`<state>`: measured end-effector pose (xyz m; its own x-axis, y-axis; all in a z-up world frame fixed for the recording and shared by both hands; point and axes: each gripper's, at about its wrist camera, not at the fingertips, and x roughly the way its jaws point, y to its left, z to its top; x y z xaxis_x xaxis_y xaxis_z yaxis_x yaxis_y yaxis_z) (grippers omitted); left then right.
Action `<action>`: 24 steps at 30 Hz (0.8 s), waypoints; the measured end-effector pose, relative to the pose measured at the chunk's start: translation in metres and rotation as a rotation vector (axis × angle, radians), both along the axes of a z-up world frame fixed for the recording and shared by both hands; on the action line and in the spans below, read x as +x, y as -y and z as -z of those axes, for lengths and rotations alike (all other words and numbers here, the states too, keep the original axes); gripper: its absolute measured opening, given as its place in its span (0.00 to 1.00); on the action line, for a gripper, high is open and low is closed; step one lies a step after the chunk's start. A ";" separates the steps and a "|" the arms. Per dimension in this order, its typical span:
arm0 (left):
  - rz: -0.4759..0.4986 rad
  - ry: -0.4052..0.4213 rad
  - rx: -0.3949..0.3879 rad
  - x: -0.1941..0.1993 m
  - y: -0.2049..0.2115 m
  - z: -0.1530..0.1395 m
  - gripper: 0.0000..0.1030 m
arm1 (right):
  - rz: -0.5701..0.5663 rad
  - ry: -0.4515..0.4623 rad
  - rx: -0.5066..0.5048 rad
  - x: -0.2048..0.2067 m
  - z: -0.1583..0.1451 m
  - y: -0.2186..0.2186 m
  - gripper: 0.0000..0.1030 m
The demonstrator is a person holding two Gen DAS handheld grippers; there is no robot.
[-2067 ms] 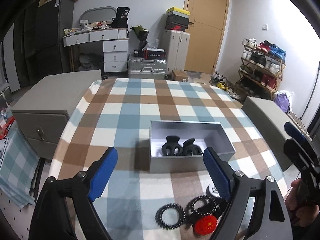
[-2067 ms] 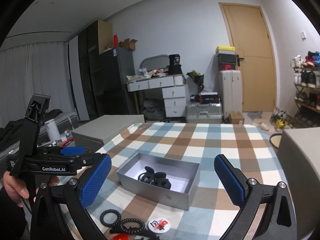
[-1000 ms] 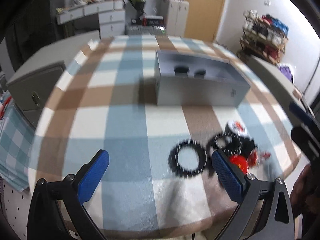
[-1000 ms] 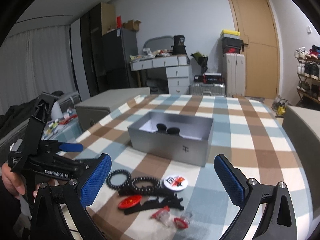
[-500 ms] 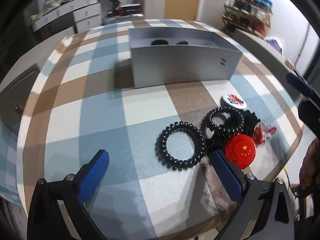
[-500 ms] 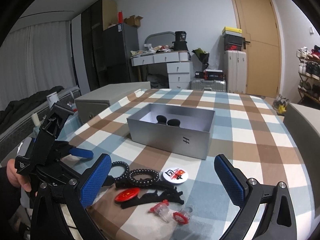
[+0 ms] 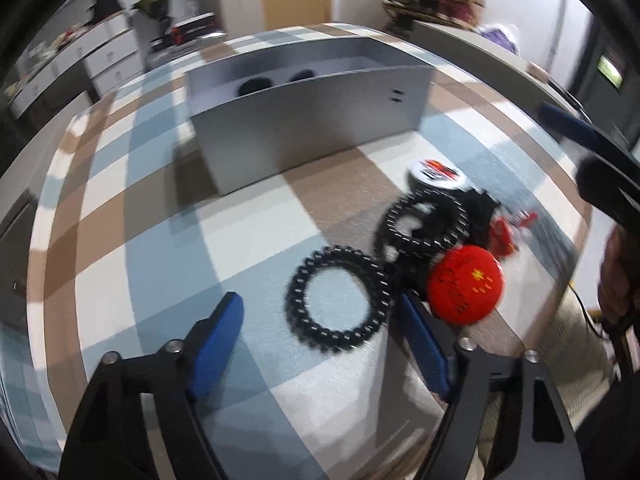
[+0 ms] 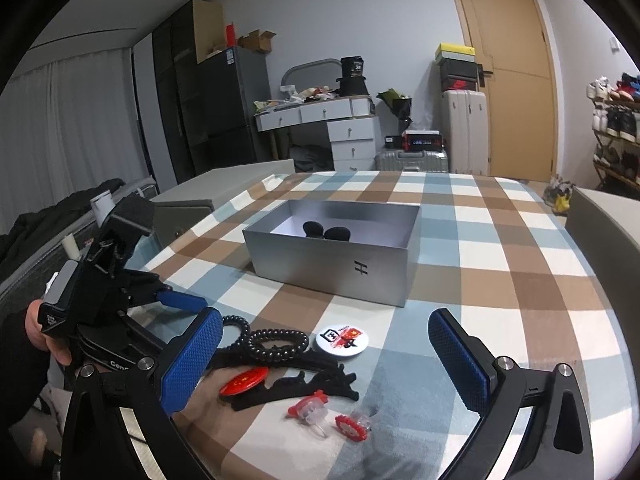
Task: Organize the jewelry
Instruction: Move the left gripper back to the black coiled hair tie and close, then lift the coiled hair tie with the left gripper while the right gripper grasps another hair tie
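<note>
Left hand-held gripper: jaws partly spread, just been closing, straddling coil hair tie w/o pinching yet. Risk: right pad sits just beside red badge & second coil tie, so closing may snag or shove them. Grey box, the likely destination, lies beyond on checked surface. Right hand-held gripper: spread, empty, hovering over clutter near edge; nudged bits could drop.

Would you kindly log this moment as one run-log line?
left gripper: jaws just been closing around spiral hair tie, not gripping | right gripper: open, idle | box: holds two clips
</note>
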<state>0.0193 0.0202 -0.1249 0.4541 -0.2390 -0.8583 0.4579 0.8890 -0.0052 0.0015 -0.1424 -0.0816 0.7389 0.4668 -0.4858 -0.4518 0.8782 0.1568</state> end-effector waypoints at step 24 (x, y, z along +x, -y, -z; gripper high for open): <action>-0.135 0.084 -0.041 -0.019 -0.021 -0.002 0.34 | -0.075 -0.084 -0.057 0.009 -0.003 -0.025 1.00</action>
